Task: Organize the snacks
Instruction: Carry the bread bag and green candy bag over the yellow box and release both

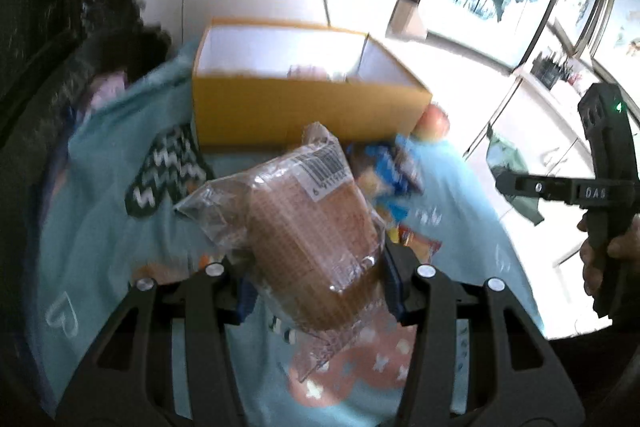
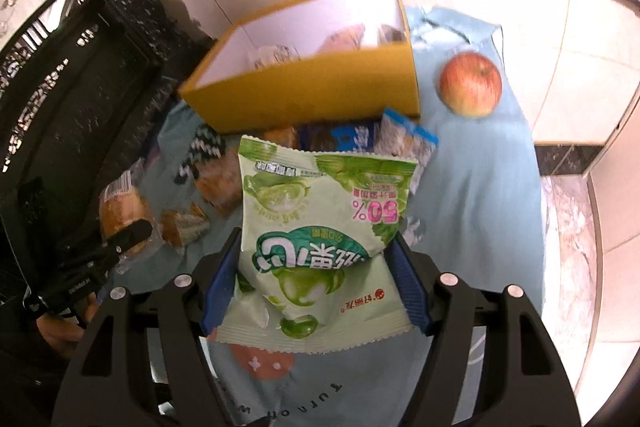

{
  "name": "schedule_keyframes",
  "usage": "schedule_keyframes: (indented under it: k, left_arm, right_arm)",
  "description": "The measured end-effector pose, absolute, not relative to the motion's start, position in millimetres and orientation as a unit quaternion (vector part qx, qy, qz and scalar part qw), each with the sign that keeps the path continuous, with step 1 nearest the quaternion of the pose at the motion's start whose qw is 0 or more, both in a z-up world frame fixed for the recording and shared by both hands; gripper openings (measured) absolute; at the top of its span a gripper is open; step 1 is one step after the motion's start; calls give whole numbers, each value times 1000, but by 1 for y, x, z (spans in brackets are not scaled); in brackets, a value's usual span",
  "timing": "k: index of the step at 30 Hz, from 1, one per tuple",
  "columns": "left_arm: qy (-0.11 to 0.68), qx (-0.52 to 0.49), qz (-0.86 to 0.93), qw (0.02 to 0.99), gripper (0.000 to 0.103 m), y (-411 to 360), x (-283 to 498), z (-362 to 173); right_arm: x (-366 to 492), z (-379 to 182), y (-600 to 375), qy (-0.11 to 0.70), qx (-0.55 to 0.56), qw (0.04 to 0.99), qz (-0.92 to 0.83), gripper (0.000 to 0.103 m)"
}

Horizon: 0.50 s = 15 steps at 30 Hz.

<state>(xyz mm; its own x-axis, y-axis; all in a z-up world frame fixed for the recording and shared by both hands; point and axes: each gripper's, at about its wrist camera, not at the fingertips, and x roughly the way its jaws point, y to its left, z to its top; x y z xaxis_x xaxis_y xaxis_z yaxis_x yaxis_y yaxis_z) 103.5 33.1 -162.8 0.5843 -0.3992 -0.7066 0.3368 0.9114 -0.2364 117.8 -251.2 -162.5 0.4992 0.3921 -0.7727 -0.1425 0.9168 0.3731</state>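
- Grip of the left gripper (image 1: 320,291) was closed on a clear-wrapped brown cake (image 1: 312,231); the right gripper (image 2: 316,275) clamped a green-and-white foil snack bag (image 2: 320,227).
- Both packets hung clear of the pale blue printed cloth (image 2: 480,187).
- The open yellow cardboard box (image 2: 320,87) lay straight ahead of both, long side facing them.

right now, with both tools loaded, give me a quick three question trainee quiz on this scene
1. True or false: the right tool grips a green snack bag.
2. What does the left tool hold? A) the apple B) a clear-wrapped brown cake C) a blue packet
3. Where does the apple lie relative to the yellow box: inside it, or outside on the blue cloth?

Key: 1 true; 2 B; 3 outside, on the cloth beside the box.
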Motion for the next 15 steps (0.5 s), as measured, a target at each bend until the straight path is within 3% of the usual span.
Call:
schedule_keyframes:
  k: [15]
  left_arm:
    - [335,-44,-197,920,51,4,225,-58]
  right_arm:
    - [219,-54,-251,410,93,892,169,70]
